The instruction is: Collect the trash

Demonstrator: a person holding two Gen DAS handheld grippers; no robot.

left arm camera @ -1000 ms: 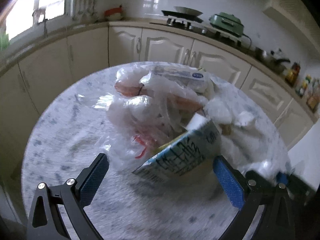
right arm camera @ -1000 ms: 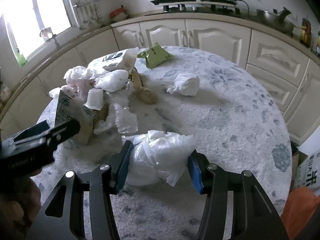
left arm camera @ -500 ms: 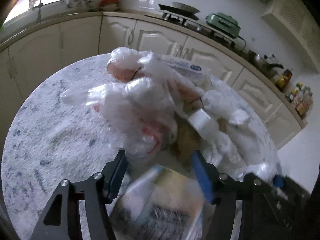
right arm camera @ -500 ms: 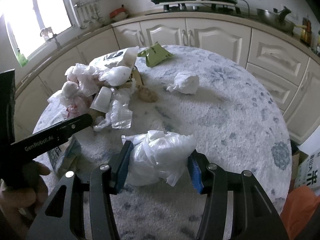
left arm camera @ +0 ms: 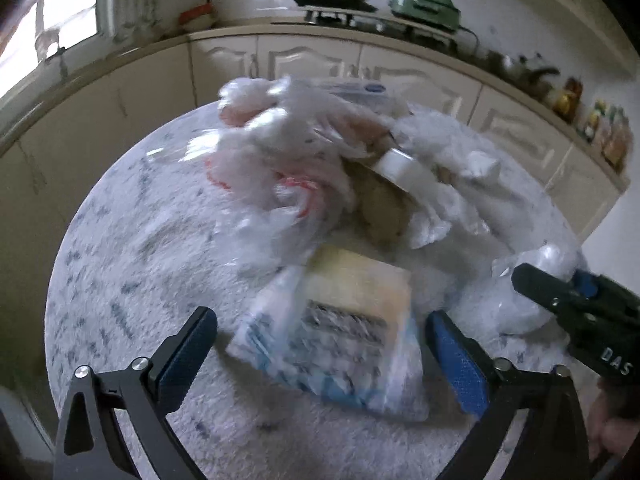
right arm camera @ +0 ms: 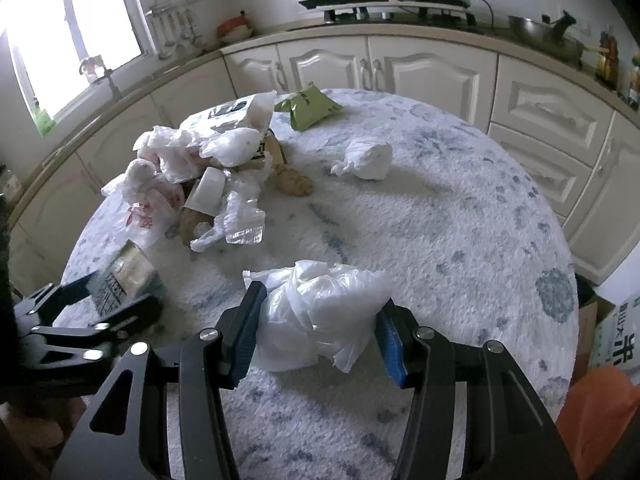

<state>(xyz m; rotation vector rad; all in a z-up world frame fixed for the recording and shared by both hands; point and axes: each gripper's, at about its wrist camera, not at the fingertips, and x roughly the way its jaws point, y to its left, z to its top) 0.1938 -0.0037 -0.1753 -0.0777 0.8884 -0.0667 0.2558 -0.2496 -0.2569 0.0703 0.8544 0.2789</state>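
Your left tongs [left arm camera: 320,356] are opening — the carton [left arm camera: 340,332] now lies dropped beside the trash pile [left arm camera: 304,168]; right tongs [right arm camera: 318,328] keep pinching the white bag [right arm camera: 320,312].

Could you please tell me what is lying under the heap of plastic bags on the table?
Brown lumps and a white packet show among the plastic bags, all on the table. Anything deeper is covered.

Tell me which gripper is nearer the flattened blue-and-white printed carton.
Left. The left gripper straddles the flattened blue-and-white printed carton, jaws opening; the right gripper is off to the side, shut on a white plastic bag.
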